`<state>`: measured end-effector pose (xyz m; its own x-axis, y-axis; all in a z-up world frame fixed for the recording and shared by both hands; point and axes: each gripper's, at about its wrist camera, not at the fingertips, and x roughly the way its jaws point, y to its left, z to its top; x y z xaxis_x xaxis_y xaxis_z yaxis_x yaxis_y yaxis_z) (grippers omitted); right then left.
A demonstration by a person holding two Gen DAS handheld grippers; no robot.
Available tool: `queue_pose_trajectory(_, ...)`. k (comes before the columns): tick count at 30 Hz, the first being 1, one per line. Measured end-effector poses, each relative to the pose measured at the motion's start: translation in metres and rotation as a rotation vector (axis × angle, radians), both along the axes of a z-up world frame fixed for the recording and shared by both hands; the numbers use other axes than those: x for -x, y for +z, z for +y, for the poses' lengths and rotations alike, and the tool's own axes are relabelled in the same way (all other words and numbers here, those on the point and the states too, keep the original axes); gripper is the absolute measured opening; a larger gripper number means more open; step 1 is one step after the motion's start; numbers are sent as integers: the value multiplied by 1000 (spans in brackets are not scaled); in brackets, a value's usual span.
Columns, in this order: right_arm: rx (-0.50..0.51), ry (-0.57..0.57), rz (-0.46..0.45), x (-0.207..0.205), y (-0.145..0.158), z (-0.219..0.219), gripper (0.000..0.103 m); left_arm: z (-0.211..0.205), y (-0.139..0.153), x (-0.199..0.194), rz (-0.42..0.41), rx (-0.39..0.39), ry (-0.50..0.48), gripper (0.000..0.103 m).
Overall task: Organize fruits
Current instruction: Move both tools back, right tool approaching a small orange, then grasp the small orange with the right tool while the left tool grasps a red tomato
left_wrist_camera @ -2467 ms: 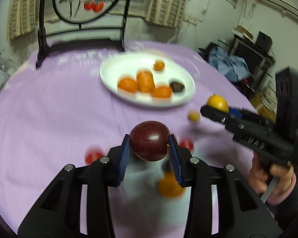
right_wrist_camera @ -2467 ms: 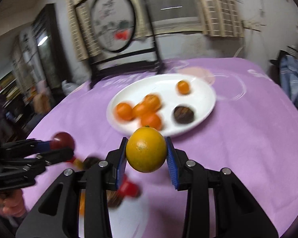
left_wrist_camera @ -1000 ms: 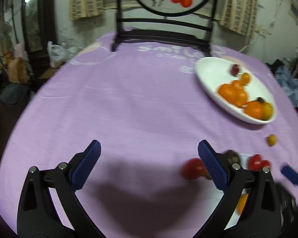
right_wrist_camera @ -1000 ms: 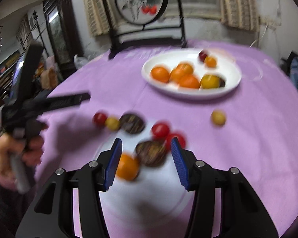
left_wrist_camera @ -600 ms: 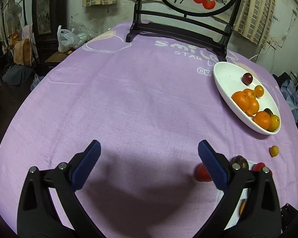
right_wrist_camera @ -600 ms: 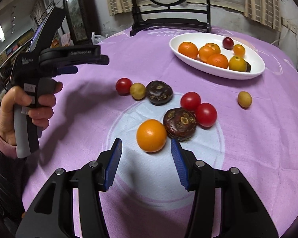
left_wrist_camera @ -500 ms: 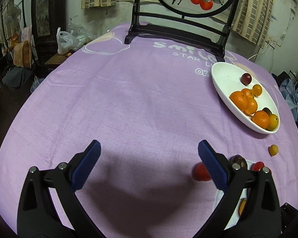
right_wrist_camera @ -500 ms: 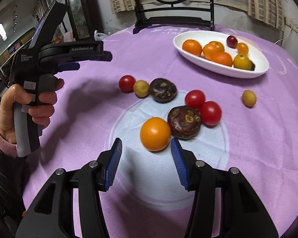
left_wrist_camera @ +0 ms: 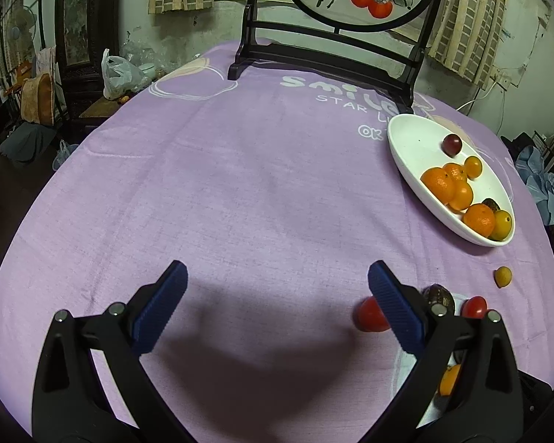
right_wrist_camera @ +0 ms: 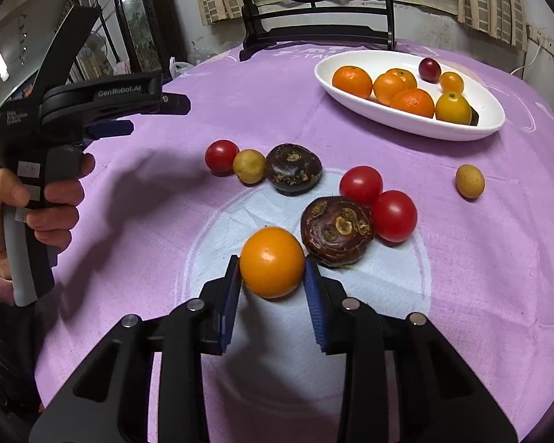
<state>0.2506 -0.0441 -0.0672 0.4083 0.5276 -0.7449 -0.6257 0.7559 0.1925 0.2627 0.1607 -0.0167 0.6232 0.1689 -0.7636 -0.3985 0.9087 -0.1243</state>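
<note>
A round orange fruit (right_wrist_camera: 271, 262) lies on the pale circle of the purple cloth, and my right gripper (right_wrist_camera: 271, 258) is closing on it, both blue pads touching its sides. Just beyond it sit a dark brown fruit (right_wrist_camera: 336, 230), two red tomatoes (right_wrist_camera: 393, 216) and another dark fruit (right_wrist_camera: 293, 173). The white oval plate (right_wrist_camera: 491, 125) at the far right holds several oranges, a plum and a yellow fruit. My left gripper (left_wrist_camera: 277, 288) stands wide open over bare cloth, with nothing between its fingers.
A third tomato (right_wrist_camera: 221, 155) and two small yellow fruits (right_wrist_camera: 249, 166) (right_wrist_camera: 469, 181) lie loose on the cloth. A dark wooden stand with a round painted screen (left_wrist_camera: 328, 48) rises at the table's far edge. A person's hand (right_wrist_camera: 3, 203) grips the left tool's handle.
The right gripper came down to the orange fruit and its jaws narrowed onto it. Earlier, both grippers carried fruit that now lies in the plate. The left gripper has stayed open and nearly still.
</note>
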Motion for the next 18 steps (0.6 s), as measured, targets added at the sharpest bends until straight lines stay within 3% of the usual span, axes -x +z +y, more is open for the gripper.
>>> queue_pose_trajectory(4, -42, -10, -22, 3, 8, -8, 35, -3, 3, 2, -26, -24, -79, 100)
queue_pose_trajectory(7, -47, -15, -29, 3, 11, -10, 35, -11, 5, 6, -68, 8, -317, 99)
queue_pose_trajectory(9, -45, -15, -8, 2, 8, -10, 35, -19, 2, 13, -89, -38, -444, 97)
queue_pose_trajectory(12, -59, -11, 30, 0, 5, -10, 35, -23, -4, 14, -83, -39, -528, 82)
queue_pose_trajectory(14, -55, -18, 26, 0, 6, -11, 35, -27, -10, 11, -64, -18, -575, 64)
queue_pose_trajectory(16, -55, -28, 22, -1, 7, -12, 35, -33, -15, 9, -51, -17, -613, 55)
queue_pose_trajectory(18, -60, -34, 27, -2, 7, -13, 35, -38, -19, 9, -47, -16, -654, 53)
